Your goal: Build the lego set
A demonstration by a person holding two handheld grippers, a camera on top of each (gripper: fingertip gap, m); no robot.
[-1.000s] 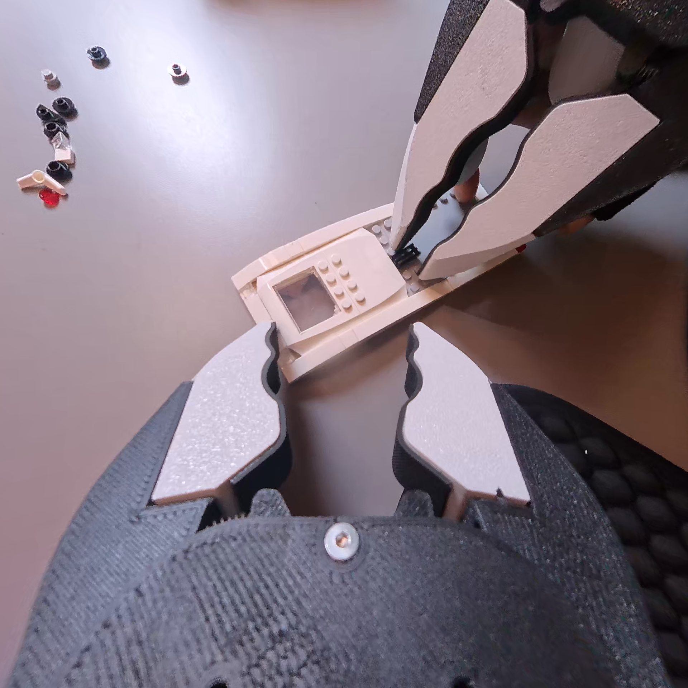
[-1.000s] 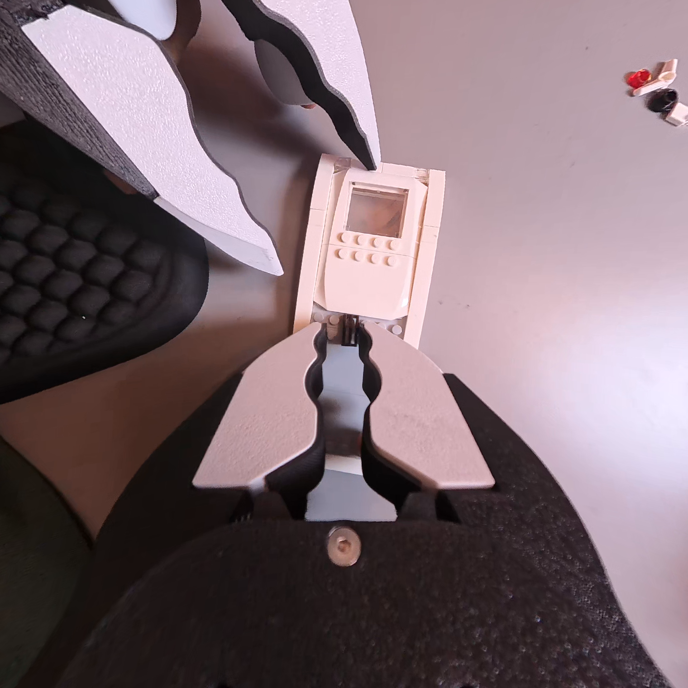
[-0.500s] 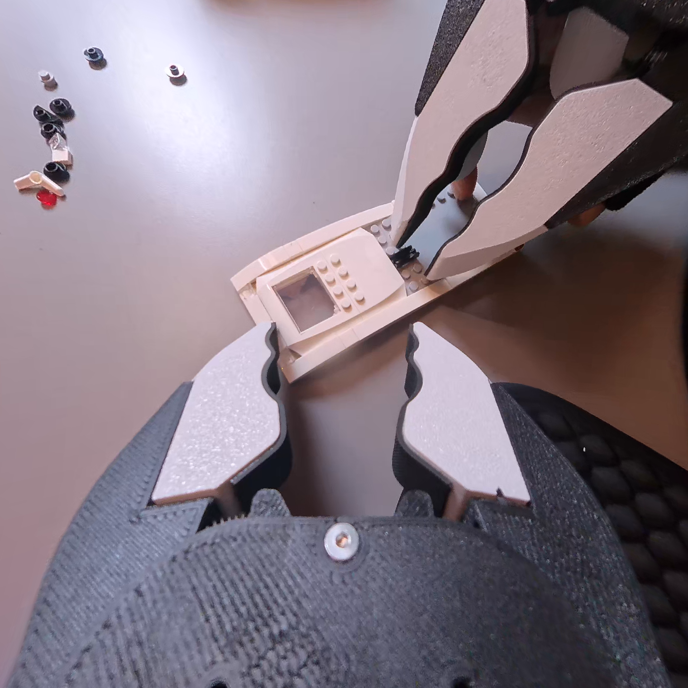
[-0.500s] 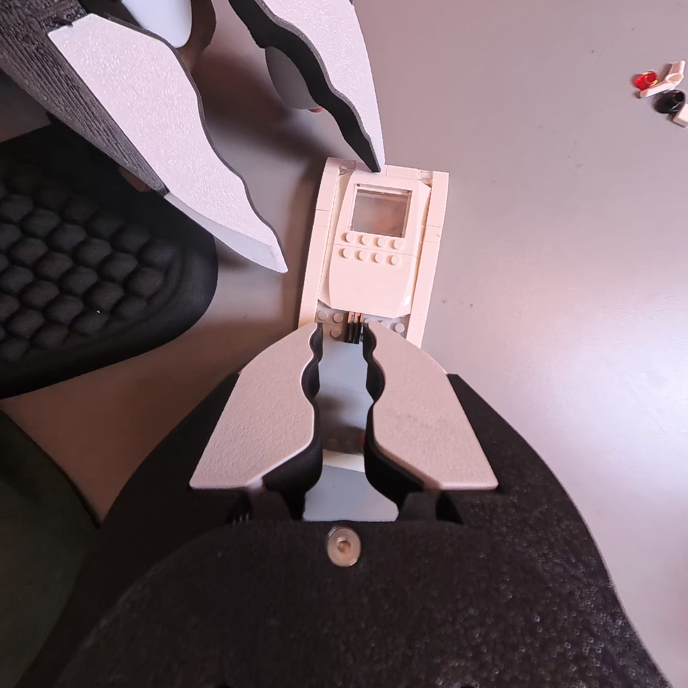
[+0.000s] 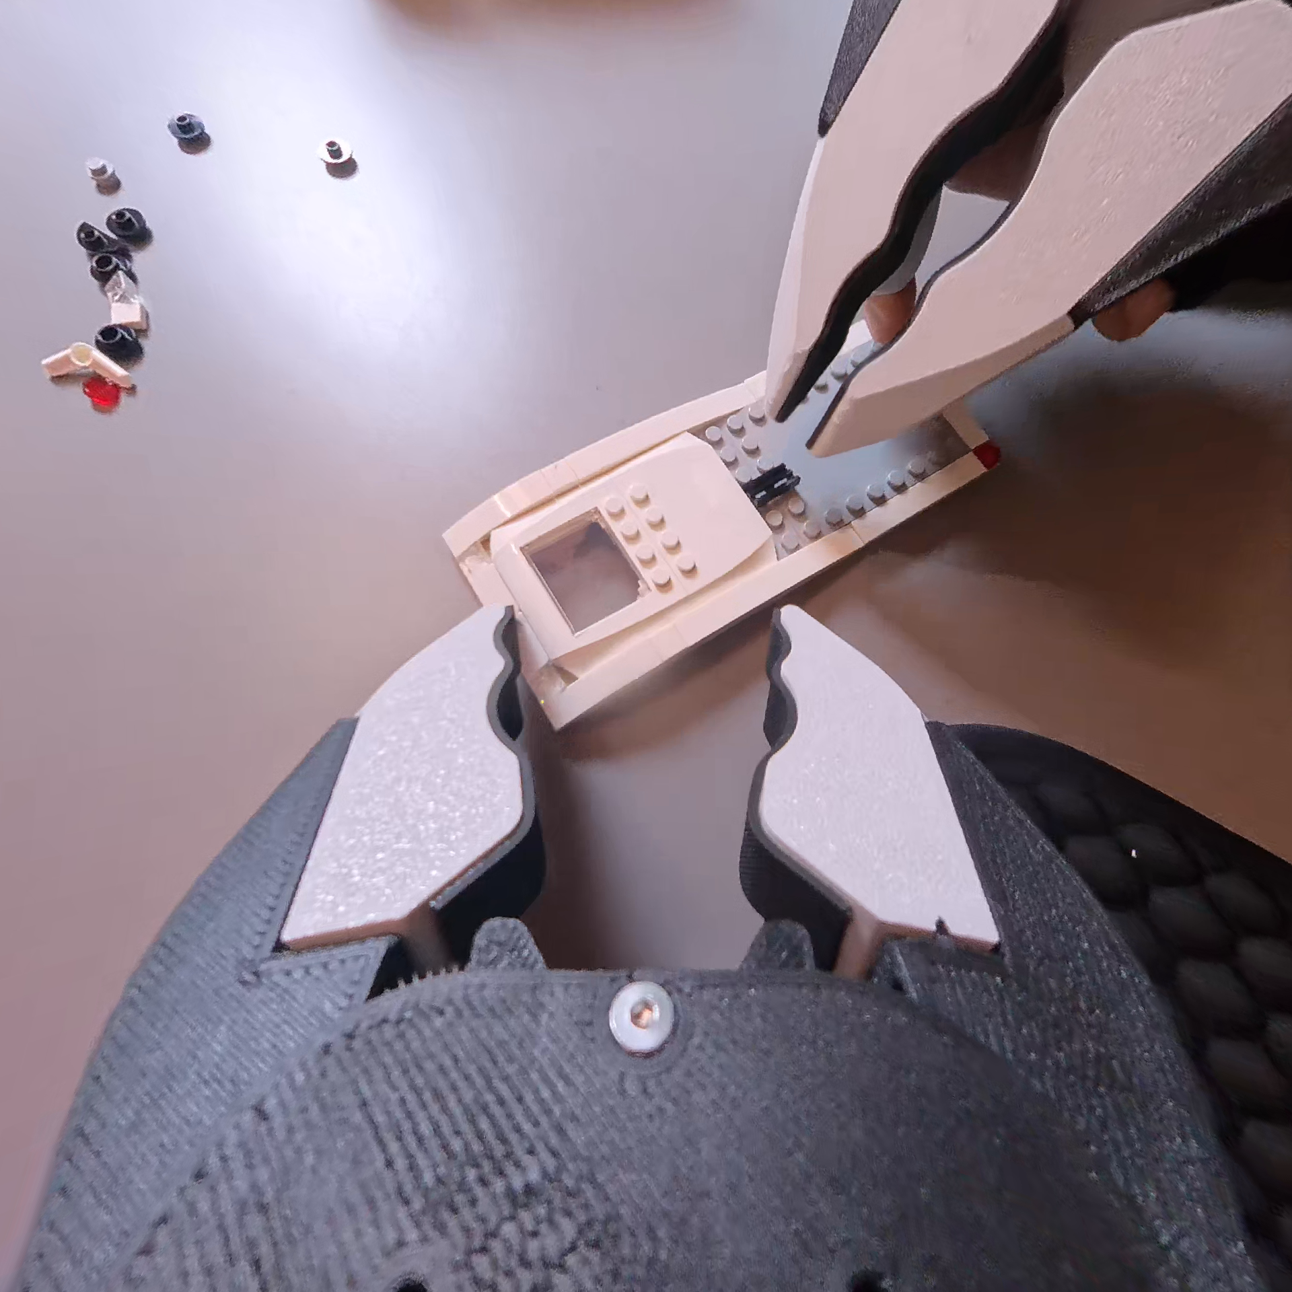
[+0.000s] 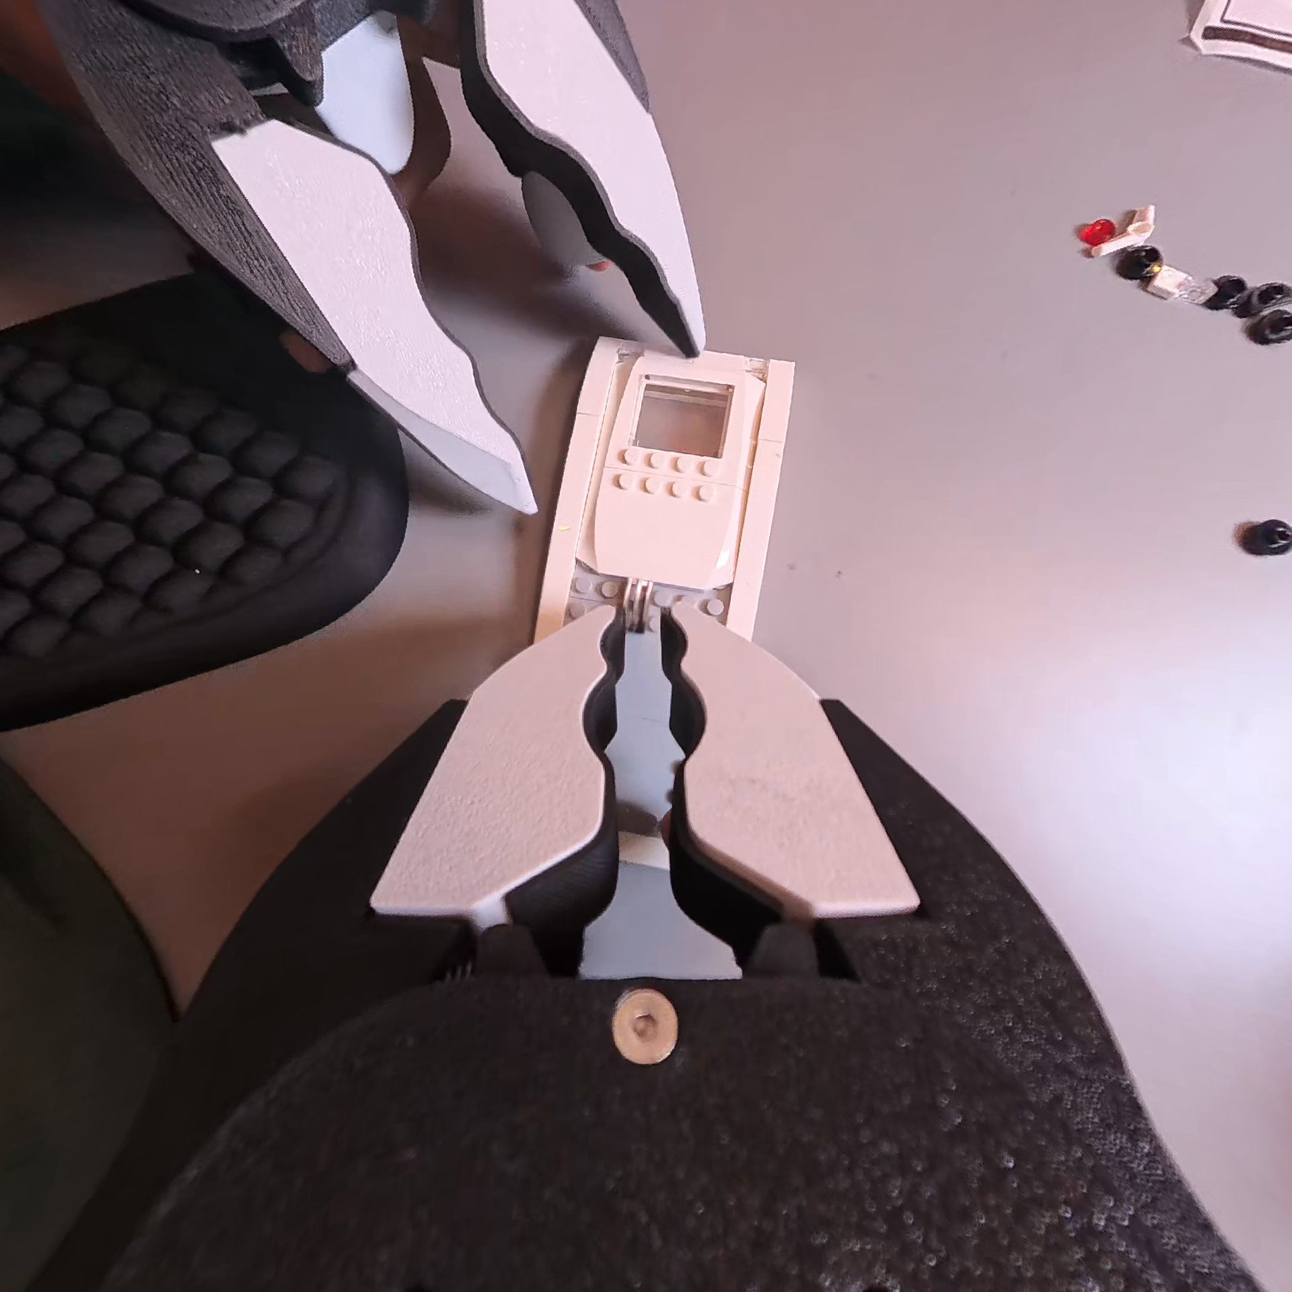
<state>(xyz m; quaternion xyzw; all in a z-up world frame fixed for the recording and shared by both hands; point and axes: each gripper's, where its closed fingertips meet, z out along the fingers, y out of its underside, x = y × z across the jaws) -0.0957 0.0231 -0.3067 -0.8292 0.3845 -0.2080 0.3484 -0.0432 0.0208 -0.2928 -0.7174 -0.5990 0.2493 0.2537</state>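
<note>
A white brick model (image 5: 664,531) with a clear window and a grey studded plate (image 5: 874,482) at its back lies flat on the table. It also shows in the right wrist view (image 6: 671,517). My left gripper (image 5: 642,619) is open wide around the model's front end. Its left fingertip (image 5: 500,622) is against the front corner and the right one stands apart. My right gripper (image 6: 640,619) hovers over the grey plate with its jaws nearly together and nothing between them. A small black piece (image 5: 769,482) sits on the plate just clear of its tips (image 5: 786,409).
Several small loose black, white and red pieces (image 5: 105,280) lie at the far left, and show far right in the right wrist view (image 6: 1202,280). A black cushioned pad (image 6: 175,489) lies beside the model. A paper's corner (image 6: 1244,35) is at the far edge.
My right gripper's jaws opened off the small black piece, left it on the grey plate, drew back and up, then narrowed on air. My left gripper stayed put.
</note>
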